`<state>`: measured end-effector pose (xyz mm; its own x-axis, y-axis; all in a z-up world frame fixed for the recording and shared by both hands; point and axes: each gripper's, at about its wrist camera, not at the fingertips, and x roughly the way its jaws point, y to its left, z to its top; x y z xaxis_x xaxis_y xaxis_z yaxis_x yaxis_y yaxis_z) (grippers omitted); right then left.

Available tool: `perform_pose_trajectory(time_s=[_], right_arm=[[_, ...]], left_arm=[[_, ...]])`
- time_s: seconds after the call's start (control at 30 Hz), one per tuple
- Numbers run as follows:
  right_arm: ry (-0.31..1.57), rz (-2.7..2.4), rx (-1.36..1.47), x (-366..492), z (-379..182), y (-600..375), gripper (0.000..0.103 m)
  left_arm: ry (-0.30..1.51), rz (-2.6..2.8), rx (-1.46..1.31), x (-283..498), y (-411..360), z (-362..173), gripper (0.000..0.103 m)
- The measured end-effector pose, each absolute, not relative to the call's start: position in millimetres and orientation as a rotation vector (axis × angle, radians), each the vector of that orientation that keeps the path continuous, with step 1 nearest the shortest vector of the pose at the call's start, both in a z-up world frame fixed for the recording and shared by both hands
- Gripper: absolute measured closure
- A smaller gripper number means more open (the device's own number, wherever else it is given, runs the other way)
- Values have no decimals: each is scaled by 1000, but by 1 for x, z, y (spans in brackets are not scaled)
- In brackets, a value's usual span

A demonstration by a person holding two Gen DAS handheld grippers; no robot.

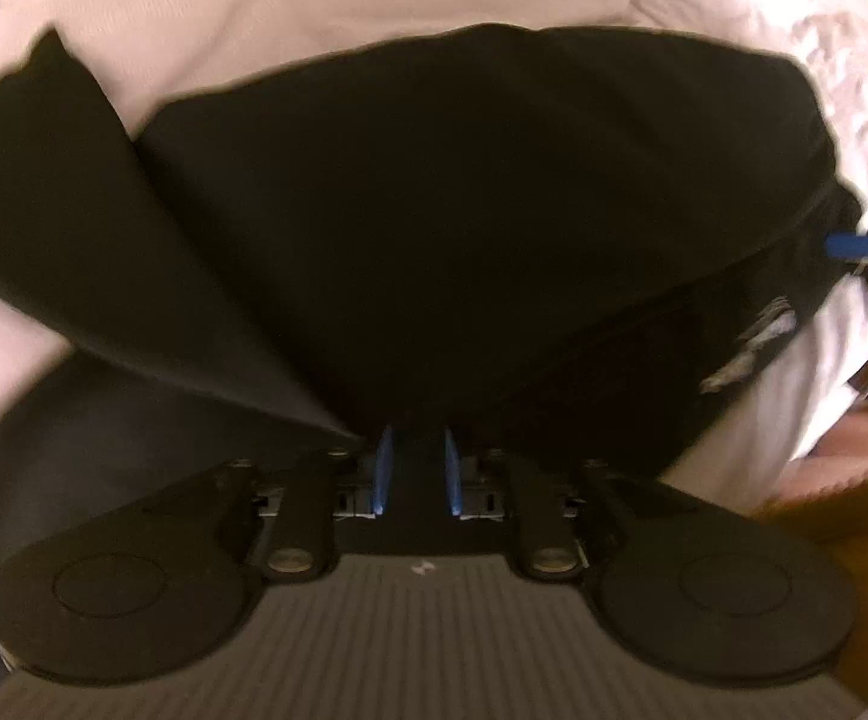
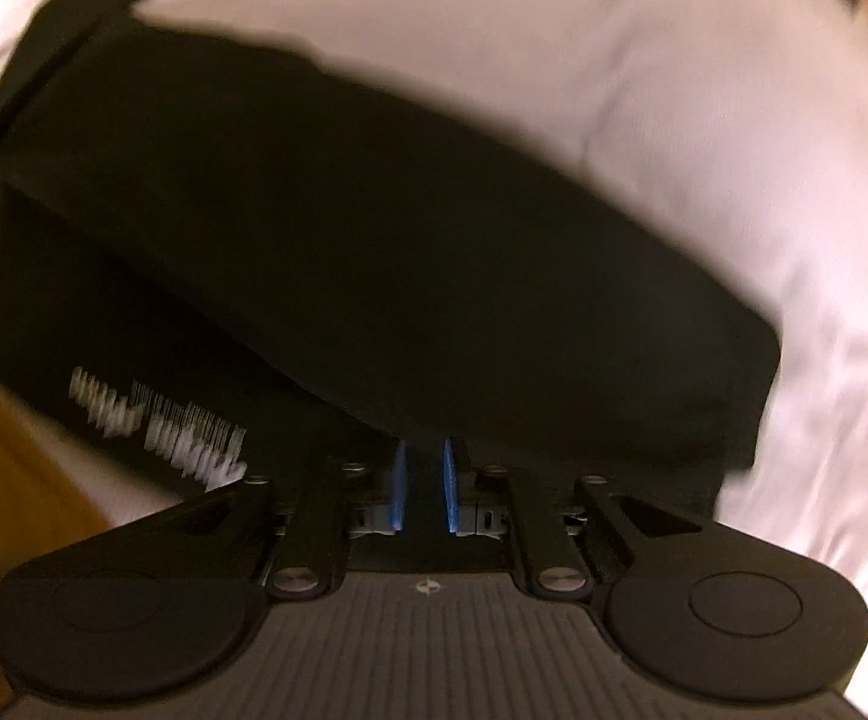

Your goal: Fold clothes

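Observation:
A black garment (image 1: pixel 463 210) with white print (image 1: pixel 751 348) lies over a white bed sheet (image 1: pixel 314 6). My left gripper (image 1: pixel 417 468) is shut on a fold of the black cloth, which drapes over its blue fingers (image 1: pixel 383 468). In the right wrist view the same black garment (image 2: pixel 374 228) fills the middle, with white print (image 2: pixel 158 414) at lower left. My right gripper (image 2: pixel 425 486) is shut on the garment's edge, its blue pads (image 2: pixel 450 486) close together under the cloth. The right gripper's blue finger also shows at the far right of the left wrist view (image 1: pixel 853 246).
The white sheet (image 2: pixel 703 120) surrounds the garment. A wooden surface (image 1: pixel 853 540) shows at the lower right of the left view and a wooden surface (image 2: pixel 8 480) at the lower left of the right view. Something pink (image 1: pixel 841 468) lies by the bed edge.

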<state>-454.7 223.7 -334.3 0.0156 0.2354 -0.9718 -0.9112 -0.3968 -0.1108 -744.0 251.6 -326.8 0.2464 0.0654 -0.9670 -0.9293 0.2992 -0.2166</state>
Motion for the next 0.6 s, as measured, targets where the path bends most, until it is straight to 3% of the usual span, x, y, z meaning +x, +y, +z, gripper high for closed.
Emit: perform_pose_trajectory(time_s=[0.07,0.13,0.23,0.37,0.5,0.6], right_arm=[[878,1503,-1201,-437,-327,218,62],[1049,1412,-968,-406,-321,216,58],[1320,1207,-486,-340,-321,210,58],[1500,993,41,-280,-341,197,57],[1494,942,137,-265,-357,207,57],[1497,902,101,-260,-368,202,57]], left_arm=[[989,911,-1092,-749,257,-319,68],[887,958,-1165,-756,265,-313,56],[724,1058,-1340,-773,263,-319,55],[480,1201,-1595,-803,246,-344,54],[325,1269,-1715,-818,234,-361,54],[340,1285,-1696,-815,235,-367,58]])
